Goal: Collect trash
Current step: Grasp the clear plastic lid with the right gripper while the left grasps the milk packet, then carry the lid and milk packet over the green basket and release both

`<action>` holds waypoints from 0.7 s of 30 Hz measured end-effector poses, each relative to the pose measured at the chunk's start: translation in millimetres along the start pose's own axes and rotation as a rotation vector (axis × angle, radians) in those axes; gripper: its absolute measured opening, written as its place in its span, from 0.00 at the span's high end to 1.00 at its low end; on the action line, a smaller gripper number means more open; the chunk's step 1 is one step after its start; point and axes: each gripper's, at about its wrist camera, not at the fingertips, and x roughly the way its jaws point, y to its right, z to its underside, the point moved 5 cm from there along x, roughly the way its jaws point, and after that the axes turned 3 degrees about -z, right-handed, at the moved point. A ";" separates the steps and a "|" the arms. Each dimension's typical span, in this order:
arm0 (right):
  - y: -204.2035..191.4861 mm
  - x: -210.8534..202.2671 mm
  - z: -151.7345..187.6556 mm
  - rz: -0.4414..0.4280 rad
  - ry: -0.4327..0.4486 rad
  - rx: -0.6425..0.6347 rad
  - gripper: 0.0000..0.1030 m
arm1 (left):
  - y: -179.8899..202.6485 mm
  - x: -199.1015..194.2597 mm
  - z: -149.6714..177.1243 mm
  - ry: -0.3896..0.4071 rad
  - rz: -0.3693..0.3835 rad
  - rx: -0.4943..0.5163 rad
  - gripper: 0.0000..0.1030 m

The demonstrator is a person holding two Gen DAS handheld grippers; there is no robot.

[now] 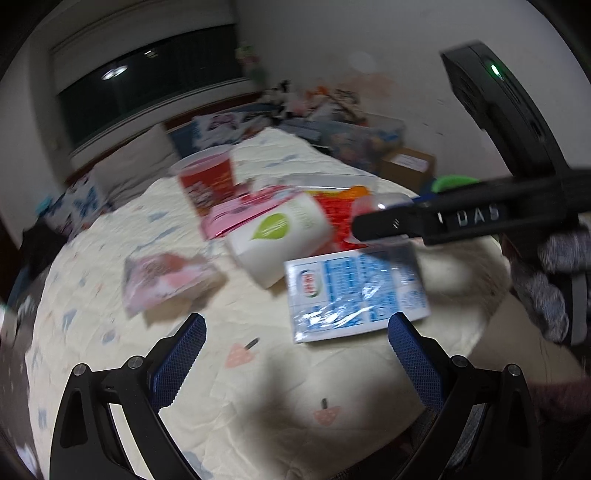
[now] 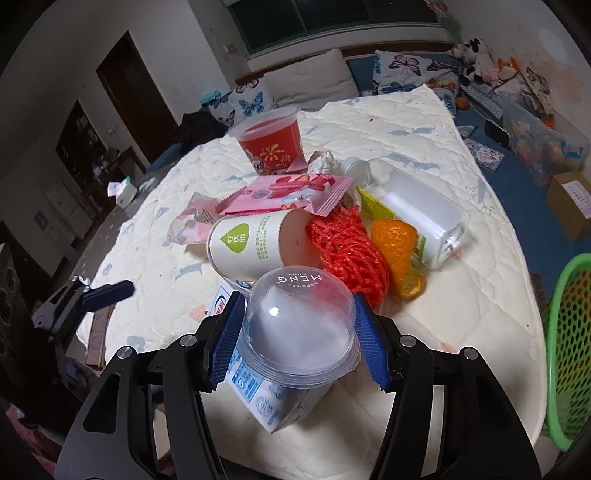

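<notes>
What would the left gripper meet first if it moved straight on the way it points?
Most likely the blue-and-white packet, lying flat on the quilt just beyond and right of the open left gripper. The view is blurred, so it might touch bare quilt first.

A home bedroom: a quilted bed with butterfly pillows and stuffed toys beneath a window at the frame's top.

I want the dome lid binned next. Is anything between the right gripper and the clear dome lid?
Nothing visible: the clear dome lid already sits between the right gripper pads, which appear to touch its sides. It rests on the blue-and-white packet.
</notes>
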 end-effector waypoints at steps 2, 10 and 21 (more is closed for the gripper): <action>2.6 -8.8 -0.2 0.003 0.015 0.003 0.42 | 8.8 0.4 -3.7 0.007 0.039 0.059 0.07; 27.9 -44.0 -0.1 0.046 0.067 0.052 0.42 | 33.7 8.8 -13.2 0.036 0.126 0.356 0.07; 72.6 -87.4 12.8 0.161 0.126 0.170 0.42 | 53.5 24.9 -18.7 0.028 0.273 0.665 0.07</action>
